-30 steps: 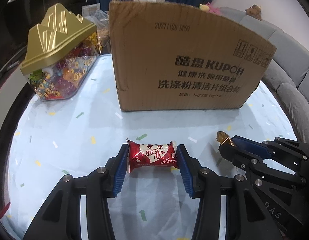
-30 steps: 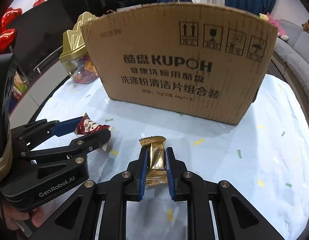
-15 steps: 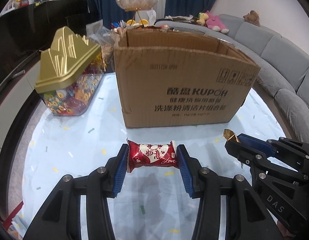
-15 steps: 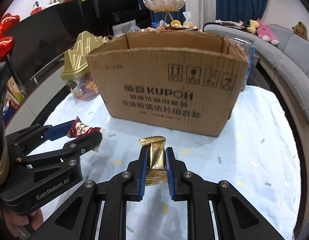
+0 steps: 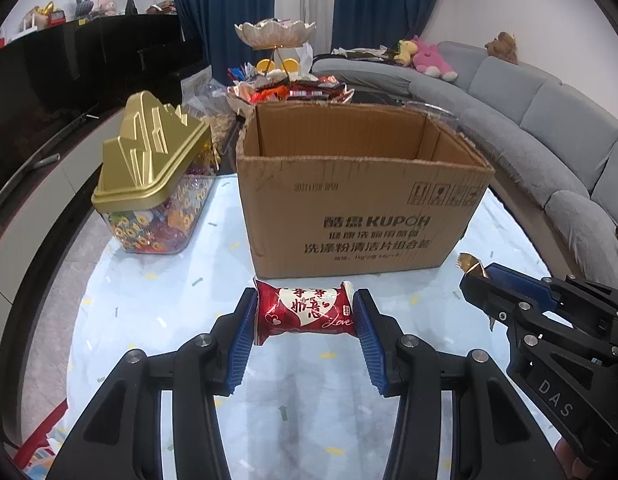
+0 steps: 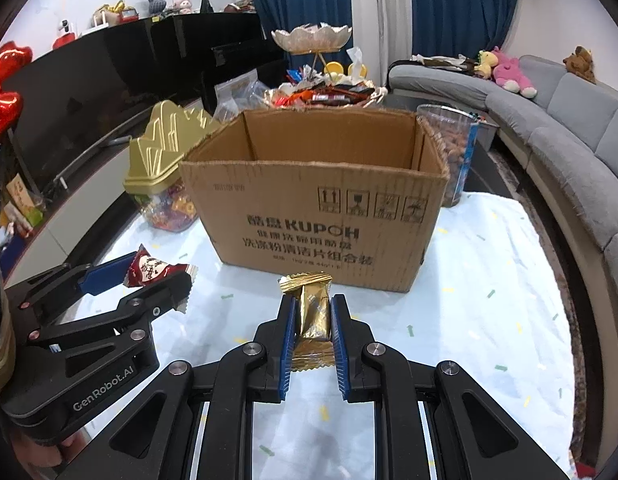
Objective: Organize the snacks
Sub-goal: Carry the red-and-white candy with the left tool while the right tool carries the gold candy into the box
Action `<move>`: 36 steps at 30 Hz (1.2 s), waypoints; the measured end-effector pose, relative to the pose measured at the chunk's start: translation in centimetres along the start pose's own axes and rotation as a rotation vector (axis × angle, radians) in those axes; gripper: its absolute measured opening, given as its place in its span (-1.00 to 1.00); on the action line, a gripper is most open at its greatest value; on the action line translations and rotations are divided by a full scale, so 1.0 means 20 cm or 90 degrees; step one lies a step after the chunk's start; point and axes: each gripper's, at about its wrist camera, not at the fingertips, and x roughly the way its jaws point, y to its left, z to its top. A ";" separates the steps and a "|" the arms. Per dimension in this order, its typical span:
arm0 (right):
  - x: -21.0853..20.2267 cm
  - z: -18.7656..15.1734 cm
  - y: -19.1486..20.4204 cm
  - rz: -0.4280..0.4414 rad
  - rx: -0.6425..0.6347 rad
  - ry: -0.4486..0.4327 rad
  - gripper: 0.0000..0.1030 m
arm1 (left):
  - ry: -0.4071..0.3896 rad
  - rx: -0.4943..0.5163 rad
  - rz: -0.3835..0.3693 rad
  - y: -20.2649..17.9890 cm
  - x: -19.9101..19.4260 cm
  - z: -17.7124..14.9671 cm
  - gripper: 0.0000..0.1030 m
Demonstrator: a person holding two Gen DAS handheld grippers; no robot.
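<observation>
Left gripper point(image 5: 305, 316) grips a red heart-printed candy point(image 5: 305, 312) by its two ends between blue pads, jaws spread about the wrapper's length, held in the air in front of the open cardboard box point(image 5: 361, 204) and below its rim. Right gripper point(image 6: 312, 320), to the right of the left one and also in front of the box, has its jaws nearly closed on an upright gold-wrapped candy point(image 6: 314, 312). Beside the box's left wall stands a clear candy jar with a gold lid point(image 5: 153, 176) on the confetti-patterned tablecloth point(image 5: 157, 300), and a clear tub of nuts point(image 6: 453, 152) sits at the box's far right corner.
</observation>
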 end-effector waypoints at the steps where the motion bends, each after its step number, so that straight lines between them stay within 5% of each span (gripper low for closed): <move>1: -0.01 0.01 0.00 -0.001 0.001 -0.003 -0.63 | -0.001 0.000 0.001 0.00 -0.01 0.01 -0.08; 36: -0.28 0.47 -0.07 -0.050 0.016 -0.092 -0.63 | -0.071 0.002 -0.013 -0.07 -0.21 0.53 -0.08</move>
